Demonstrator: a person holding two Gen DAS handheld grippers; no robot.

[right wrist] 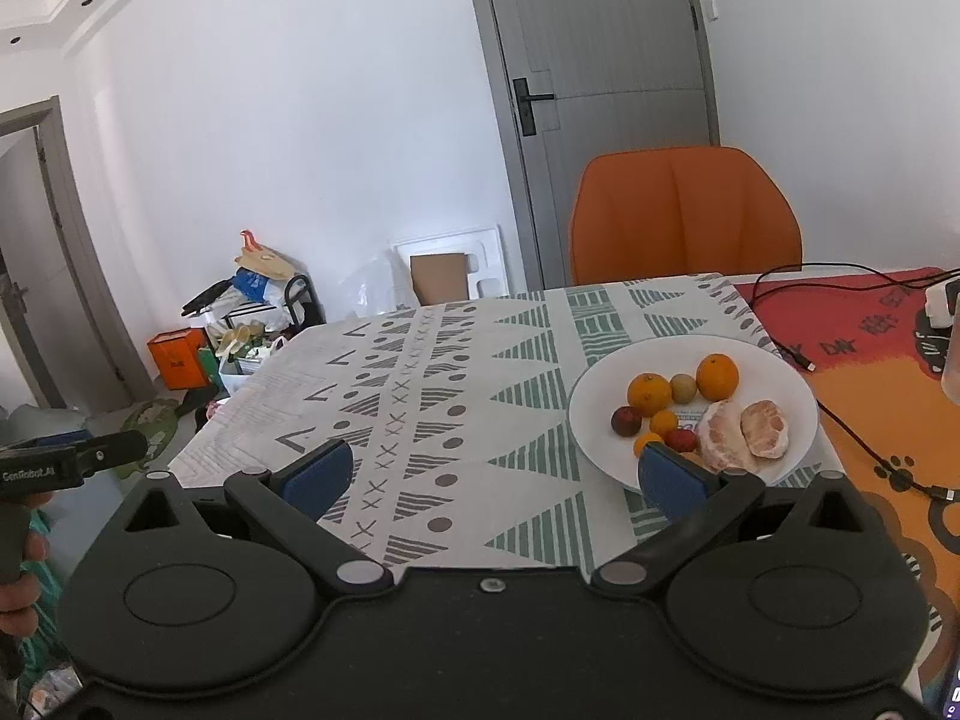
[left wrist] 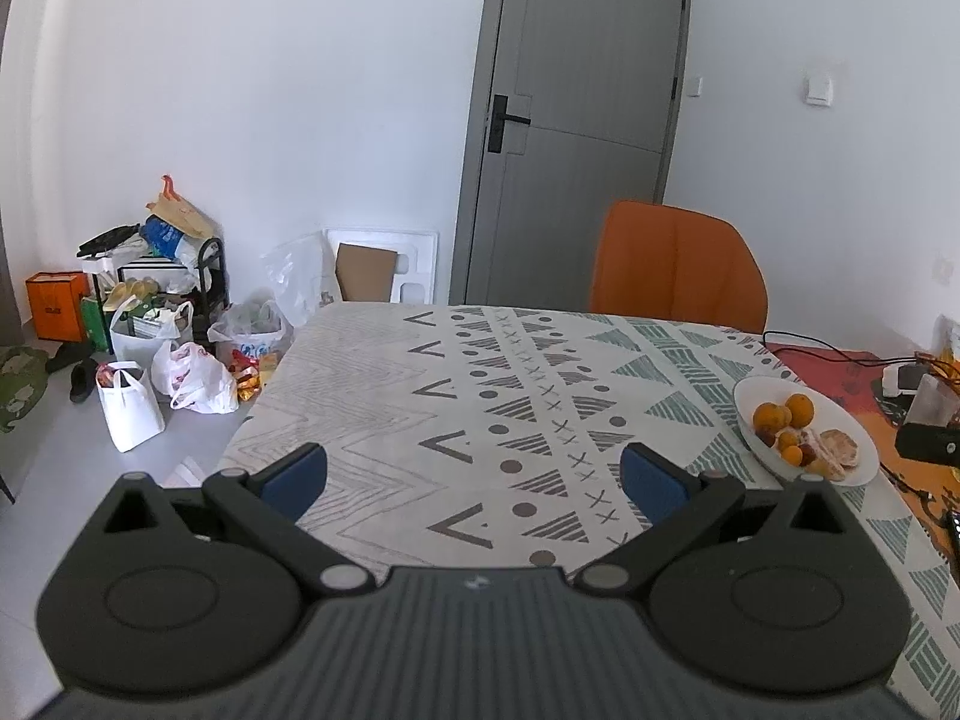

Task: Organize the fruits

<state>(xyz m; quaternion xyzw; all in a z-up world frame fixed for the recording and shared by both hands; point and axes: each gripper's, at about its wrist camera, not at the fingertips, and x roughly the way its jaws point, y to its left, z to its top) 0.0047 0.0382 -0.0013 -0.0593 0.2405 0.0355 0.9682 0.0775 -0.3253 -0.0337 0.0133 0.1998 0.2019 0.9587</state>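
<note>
White plate holds fruit; right gripper & left gripper both spread wide, empty — approach one orange from above, w/o nudging neighbours.

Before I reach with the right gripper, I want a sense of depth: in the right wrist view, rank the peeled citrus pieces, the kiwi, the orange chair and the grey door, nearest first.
1. Peeled citrus pieces, on the plate's near right side, just beyond the right gripper, whose jaws are open.
2. Kiwi, farther back on the plate.
3. Orange chair, behind the table.
4. Grey door, at the back wall.
</note>
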